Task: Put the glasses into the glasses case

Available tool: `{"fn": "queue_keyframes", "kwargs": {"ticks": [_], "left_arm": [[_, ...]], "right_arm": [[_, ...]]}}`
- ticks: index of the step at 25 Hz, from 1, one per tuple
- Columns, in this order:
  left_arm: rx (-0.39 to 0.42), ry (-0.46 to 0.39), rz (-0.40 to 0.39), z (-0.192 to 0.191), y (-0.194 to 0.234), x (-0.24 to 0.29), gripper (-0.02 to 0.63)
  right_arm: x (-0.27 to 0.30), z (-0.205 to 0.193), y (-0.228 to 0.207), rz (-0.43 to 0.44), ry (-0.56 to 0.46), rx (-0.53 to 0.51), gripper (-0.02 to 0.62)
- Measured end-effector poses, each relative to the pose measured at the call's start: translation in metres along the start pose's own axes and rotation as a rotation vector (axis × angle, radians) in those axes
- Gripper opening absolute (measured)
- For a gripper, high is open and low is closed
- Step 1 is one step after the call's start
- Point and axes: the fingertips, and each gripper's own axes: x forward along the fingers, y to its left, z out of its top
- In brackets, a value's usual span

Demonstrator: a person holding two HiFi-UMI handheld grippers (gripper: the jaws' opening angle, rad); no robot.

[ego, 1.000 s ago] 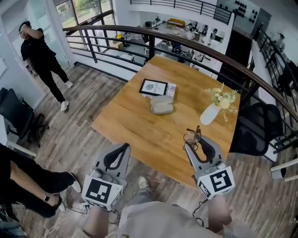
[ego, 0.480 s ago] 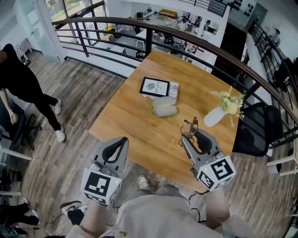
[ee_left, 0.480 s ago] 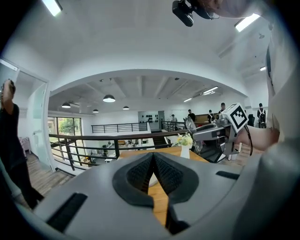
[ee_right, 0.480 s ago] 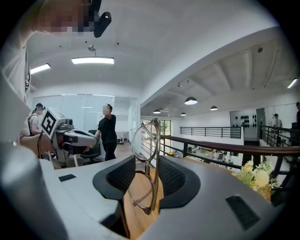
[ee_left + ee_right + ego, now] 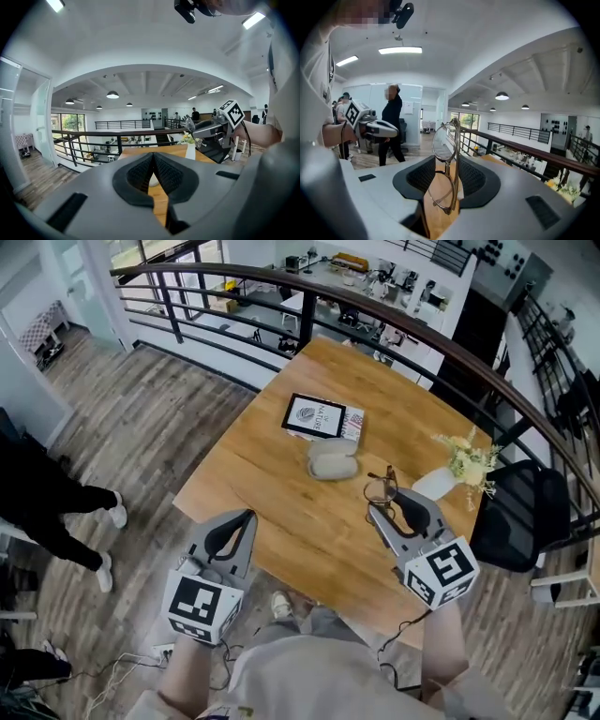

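The glasses (image 5: 382,489) are folded, with a thin metal frame, and stand upright between the pads of my right gripper (image 5: 386,504), which is shut on them. In the right gripper view the glasses (image 5: 443,140) rise above the jaws of the right gripper (image 5: 451,174). A grey glasses case (image 5: 333,461) lies closed on the wooden table (image 5: 281,493), just beyond the glasses and to their left. My left gripper (image 5: 241,521) hovers over the table's near-left edge, pads together with nothing between them; the left gripper view shows the left gripper (image 5: 153,158) the same way.
A book (image 5: 319,417) lies beyond the case. A white vase with flowers (image 5: 452,474) stands at the table's right edge, next to a black chair (image 5: 520,521). A dark railing (image 5: 281,282) runs behind the table. A person's legs (image 5: 47,502) are at the left.
Both grippers have moved forward toward the table, the right one carrying the glasses closer to the case. The person at the left has walked down the picture.
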Motion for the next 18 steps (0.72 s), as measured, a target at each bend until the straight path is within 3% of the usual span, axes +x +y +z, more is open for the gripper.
{"fn": "queue_keyframes", "kwargs": {"ticks": [8,14,18], "left_arm": [[0.024,0.015,0.011,0.005,-0.003,0.046,0.015],[0.035,0.027,0.012,0.003,0.007,0.085,0.015],[0.127,0.05,-0.008,0.001,0.016,0.116,0.015]], "right_arm": [[0.035,-0.017,-0.048,0.093,0.118,-0.202,0.178],[0.078,-0.031,-0.065,0.226,0.176,-0.208,0.178],[0.115,-0.044,-0.074,0.284,0.229,-0.263,0.178]]}}
